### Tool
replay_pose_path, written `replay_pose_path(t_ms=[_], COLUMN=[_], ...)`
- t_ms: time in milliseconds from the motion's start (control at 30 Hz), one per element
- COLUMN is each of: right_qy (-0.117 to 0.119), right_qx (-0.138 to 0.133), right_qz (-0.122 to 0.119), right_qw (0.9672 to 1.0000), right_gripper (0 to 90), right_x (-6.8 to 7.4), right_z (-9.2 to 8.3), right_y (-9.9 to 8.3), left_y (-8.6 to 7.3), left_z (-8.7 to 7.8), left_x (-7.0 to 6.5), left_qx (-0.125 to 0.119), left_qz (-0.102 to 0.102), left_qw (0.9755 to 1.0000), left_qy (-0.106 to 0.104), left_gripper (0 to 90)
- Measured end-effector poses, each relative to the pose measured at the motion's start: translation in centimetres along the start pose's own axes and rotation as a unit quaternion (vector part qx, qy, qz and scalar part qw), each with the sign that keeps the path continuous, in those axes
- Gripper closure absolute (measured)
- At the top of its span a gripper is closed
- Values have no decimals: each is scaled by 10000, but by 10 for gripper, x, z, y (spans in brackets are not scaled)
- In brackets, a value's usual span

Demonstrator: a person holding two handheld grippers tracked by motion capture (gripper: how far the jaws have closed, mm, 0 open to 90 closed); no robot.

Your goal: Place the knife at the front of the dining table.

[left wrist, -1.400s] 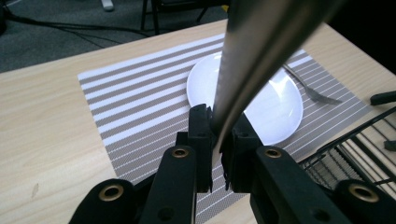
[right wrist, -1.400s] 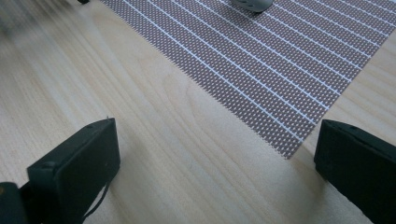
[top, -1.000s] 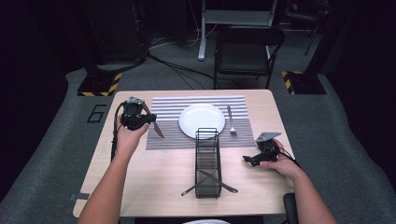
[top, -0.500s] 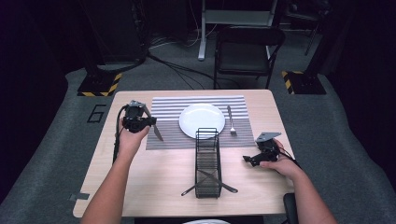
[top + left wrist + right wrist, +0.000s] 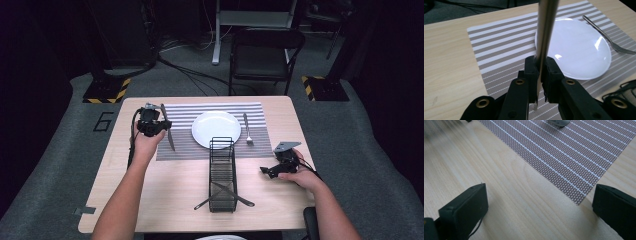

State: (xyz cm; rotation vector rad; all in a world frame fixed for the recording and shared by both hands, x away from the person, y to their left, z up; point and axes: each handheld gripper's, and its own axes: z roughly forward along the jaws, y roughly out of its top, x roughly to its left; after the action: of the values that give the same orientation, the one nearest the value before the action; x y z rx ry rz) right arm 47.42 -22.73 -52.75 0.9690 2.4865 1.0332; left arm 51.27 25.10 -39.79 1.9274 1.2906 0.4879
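A table knife [image 5: 546, 32] is clamped between the jaws of my left gripper [image 5: 539, 75], its long end rising up and away over the striped placemat [image 5: 499, 50]. From above, that left gripper [image 5: 150, 122] hovers at the placemat's left edge with the knife [image 5: 169, 137] slanting beside it. On the mat lie a white plate [image 5: 216, 129] and, to its right, a fork [image 5: 246, 129]. My right gripper [image 5: 275, 170] rests low over the table at the right. Its jaws stand wide apart in the right gripper view [image 5: 539, 212], with bare wood between them.
A black wire rack [image 5: 222, 172] stands lengthwise at the table's middle front, between my two hands. The placemat's corner [image 5: 574, 157] lies just ahead of the right gripper. A black chair [image 5: 262, 55] stands beyond the far table edge.
My left gripper has shifted slightly to the right and down with the knife held in it. The right hand has stayed still.
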Motion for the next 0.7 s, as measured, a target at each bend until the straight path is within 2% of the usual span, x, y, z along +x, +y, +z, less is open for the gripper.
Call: replay_pose_path(t_ms=[33,167,400,667,700], right_qy=[0,1,1,0,1], right_qx=[2,-1,0,-5,-6], right_qz=[-4,-1,2,11,11], right_qw=[10000,10000,10000,10000,10000], right_gripper=[0,0,0,0,0], right_x=[0,0,0,0,0], right_z=[0,0,0,0,0], right_y=[0,0,0,0,0], left_y=[1,2,5,8,9], left_z=[2,6,15,26,28], left_x=[1,3,3,6,6], left_qx=[-39,-60,-189,-215,-230], left_qz=[-105,-73,-173,-273,-336], left_qw=[9999,10000,9997,9994,9992], left_qy=[-9,-19,-43,-44,-48], left_gripper=[822,820,825,826,826])
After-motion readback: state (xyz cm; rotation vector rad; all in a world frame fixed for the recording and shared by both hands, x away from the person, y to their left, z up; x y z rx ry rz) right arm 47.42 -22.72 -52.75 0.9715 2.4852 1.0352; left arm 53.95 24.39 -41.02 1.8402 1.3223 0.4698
